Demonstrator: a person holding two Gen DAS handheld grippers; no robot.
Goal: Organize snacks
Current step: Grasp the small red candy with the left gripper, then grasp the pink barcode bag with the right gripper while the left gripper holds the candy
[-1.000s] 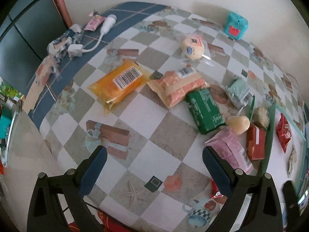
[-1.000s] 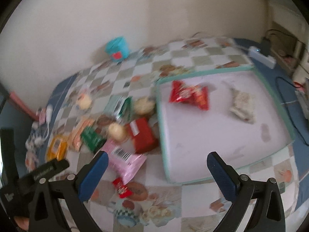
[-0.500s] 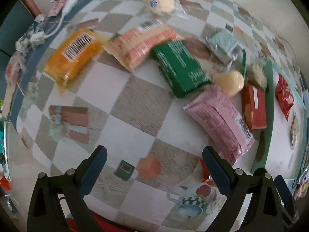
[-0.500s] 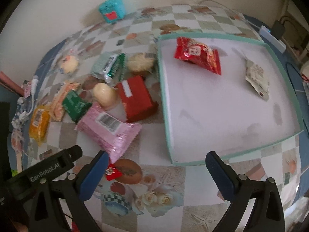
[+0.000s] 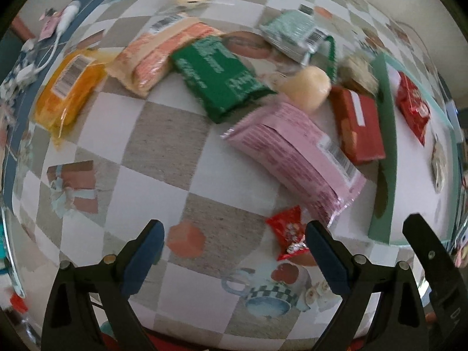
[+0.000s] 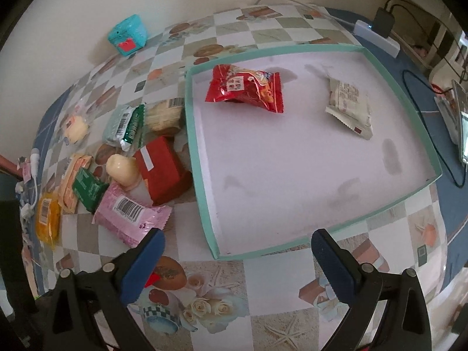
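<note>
Snack packs lie on a checkered tablecloth: a pink pack (image 5: 295, 158), a green pack (image 5: 218, 77), an orange pack (image 5: 68, 87), a peach pack (image 5: 158, 55), a red box (image 5: 358, 122), a pale round bun (image 5: 307, 87) and a small red candy (image 5: 288, 232). A teal-rimmed white tray (image 6: 201, 158) holds a red bag (image 6: 245, 87) and a beige packet (image 6: 348, 102). My left gripper (image 5: 234, 251) is open and empty, low over the cloth, with the red candy by its right finger. My right gripper (image 6: 235, 257) is open and empty at the tray's near edge.
A teal toy box (image 6: 127, 35) stands by the wall. A white cable (image 5: 63, 26) and clutter lie at the table's left edge. A power strip (image 6: 377, 36) and cables sit right of the tray. The other gripper's black finger (image 5: 433, 269) shows at the lower right.
Both grippers have moved lower and closer to the table. The left view now looks down on the pink pack and the red candy. The right view has tilted down onto the tray.
</note>
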